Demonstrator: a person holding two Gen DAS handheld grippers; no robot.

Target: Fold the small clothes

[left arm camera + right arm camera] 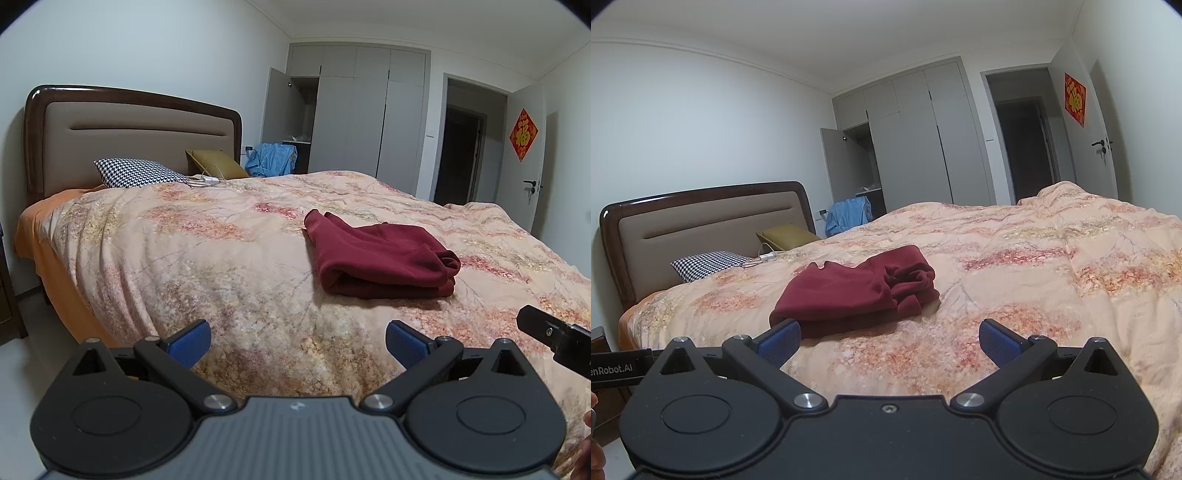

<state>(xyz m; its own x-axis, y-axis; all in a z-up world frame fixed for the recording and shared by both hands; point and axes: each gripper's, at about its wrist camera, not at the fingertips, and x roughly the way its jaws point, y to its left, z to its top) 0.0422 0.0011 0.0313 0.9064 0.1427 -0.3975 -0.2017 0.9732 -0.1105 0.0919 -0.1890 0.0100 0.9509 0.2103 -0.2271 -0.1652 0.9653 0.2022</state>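
A dark red garment (pixel 380 254) lies folded into a thick bundle on the peach floral quilt (pixel 229 251). In the right wrist view the same red garment (pixel 857 291) sits just beyond the fingers, its bunched end to the right. My left gripper (pixel 298 343) is open over the quilt's near edge, short of the garment, with nothing between its blue pads (pixel 192 341). Equally open and holding nothing, my right gripper (pixel 889 341) has its left pad (pixel 781 339) near the bundle's front edge. Part of the right gripper's body (pixel 554 336) shows at the left view's right edge.
A houndstooth pillow (pixel 140 172) and an olive cushion (pixel 218 162) rest by the padded headboard (pixel 129 136), with a white charger and cable (pixel 207 180) between them. Blue cloth (pixel 273 158) hangs beside an open wardrobe (pixel 354 110). A doorway (pixel 461 151) stands beyond the bed.
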